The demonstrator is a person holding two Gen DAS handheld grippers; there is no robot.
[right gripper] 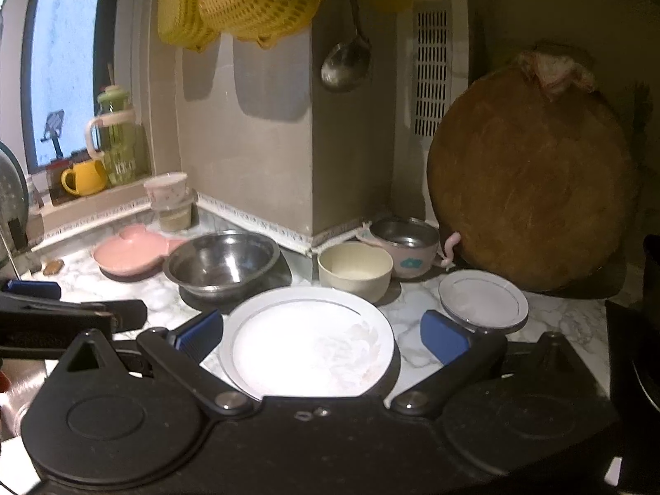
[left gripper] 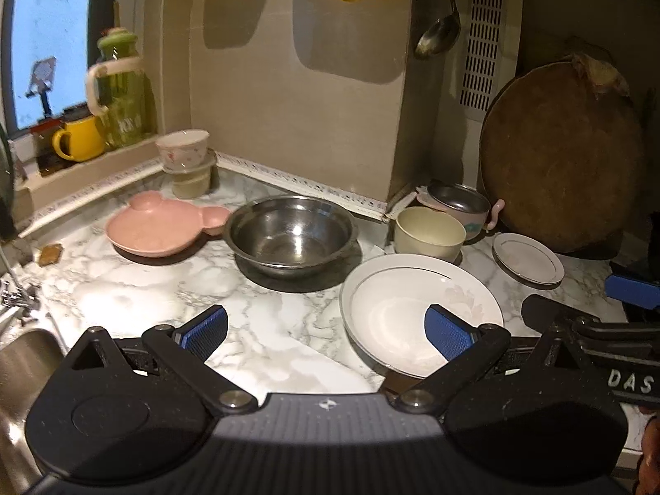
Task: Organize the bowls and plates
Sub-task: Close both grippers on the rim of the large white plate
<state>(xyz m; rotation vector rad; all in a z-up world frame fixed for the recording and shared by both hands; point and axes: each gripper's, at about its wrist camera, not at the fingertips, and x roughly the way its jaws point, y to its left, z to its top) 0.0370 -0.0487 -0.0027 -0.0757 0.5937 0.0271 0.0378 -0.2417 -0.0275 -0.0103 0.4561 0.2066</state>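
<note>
- I hold the left gripper above the marble surface; its jaws are wide open and grip nothing.
- The right gripper also has open, empty jaws, and the large white plate lies flat between its blue pads (below them, not touched, as far as I can see).
- Behind this plate stand the steel bowl and the cream bowl, with the pink-handled steel pot just behind the cream one.
- The small white plate lies to the right, near the round wooden board that leans on the wall.
- The pink bear-shaped plate lies left of the steel bowl, touching it or nearly.
- Stacked cups stand in the corner.
</note>
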